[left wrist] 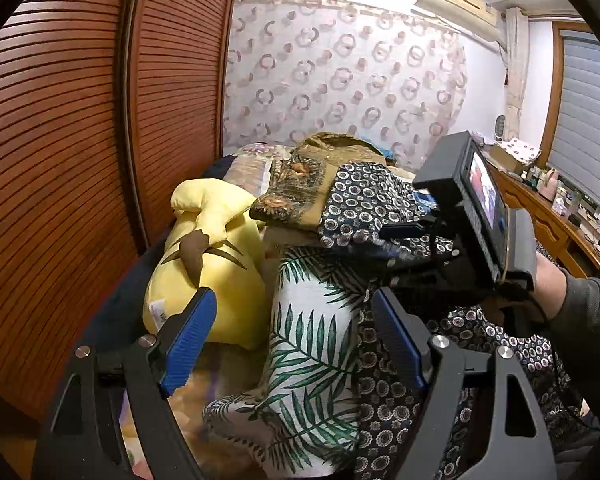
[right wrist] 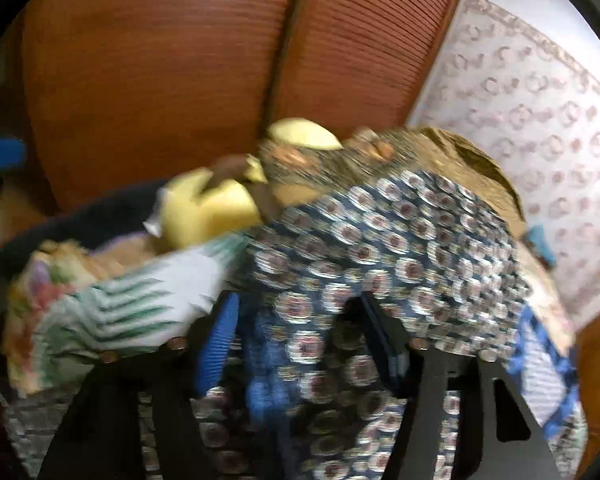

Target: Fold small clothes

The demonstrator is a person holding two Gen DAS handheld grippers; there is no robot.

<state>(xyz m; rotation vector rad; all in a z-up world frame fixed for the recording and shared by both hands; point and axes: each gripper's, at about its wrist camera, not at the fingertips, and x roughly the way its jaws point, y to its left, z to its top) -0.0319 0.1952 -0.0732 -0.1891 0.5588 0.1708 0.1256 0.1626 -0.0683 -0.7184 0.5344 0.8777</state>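
A dark blue circle-print garment (right wrist: 400, 248) lies heaped over a white leaf-print cloth (left wrist: 312, 340) on the bed. In the blurred right wrist view my right gripper (right wrist: 300, 336) straddles a fold of the circle-print garment. Its jaws stand apart, and the left blue pad's (right wrist: 217, 344) ribbed face is bare. The left wrist view shows my left gripper (left wrist: 295, 320) open over the leaf-print cloth, with nothing pressed between its pads. To its right a hand (left wrist: 552, 284) holds the right gripper's housing (left wrist: 460, 240), whose fingertips are hidden in the garment.
A yellow plush toy (left wrist: 207, 264) lies left of the clothes, against the brown slatted wardrobe doors (left wrist: 99, 140). An olive patterned garment (left wrist: 300, 188) tops the pile behind. A ring-patterned curtain (left wrist: 340, 72) hangs at the back, and a wooden dresser (left wrist: 548, 216) with small items stands right.
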